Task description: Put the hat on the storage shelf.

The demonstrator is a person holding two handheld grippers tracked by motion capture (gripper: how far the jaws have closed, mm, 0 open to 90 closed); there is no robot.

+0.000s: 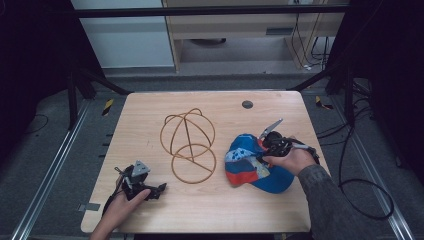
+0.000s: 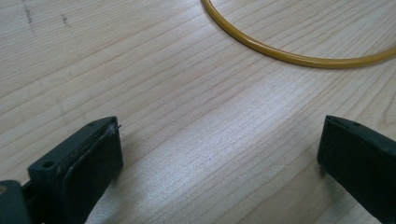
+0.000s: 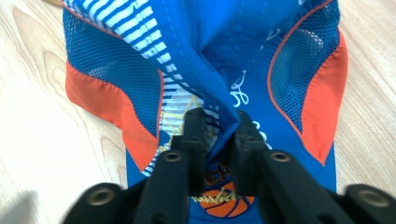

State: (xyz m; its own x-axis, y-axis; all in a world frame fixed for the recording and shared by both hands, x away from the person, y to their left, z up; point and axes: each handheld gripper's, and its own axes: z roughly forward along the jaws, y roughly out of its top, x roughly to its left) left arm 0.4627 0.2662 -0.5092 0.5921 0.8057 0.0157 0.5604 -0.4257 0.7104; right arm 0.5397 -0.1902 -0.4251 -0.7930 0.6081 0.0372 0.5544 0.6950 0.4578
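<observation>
High view shows the wooden table (image 1: pixel 210 210) with a wire hat stand (image 1: pixel 189 146) of yellow-brown rings near its middle, and to the right of it a blue and orange cap (image 1: pixel 250 167) that lies on the table top. Your right gripper (image 1: pixel 263 148) is at the right side of the cap, and in the right gripper view its two jaws are pressed close together on a fold of the blue cloth (image 3: pixel 219 126), so the cap (image 3: pixel 210 70) is pinched but, as far as I can judge, it is not lifted clear from the wood. Your left gripper (image 1: pixel 159 190) rests at the near left of the table, well apart from the cap; in the left gripper view its jaws stand wide, nothing is between them, and one ring of the stand (image 2: pixel 299 58) lies just ahead on the wood. I think the work is to put the cap on the stand, and it is in an early part: the grasp is made, and the lifting, the carrying to the left and the setting over the wire dome are all left to do. The stand is bare now.
</observation>
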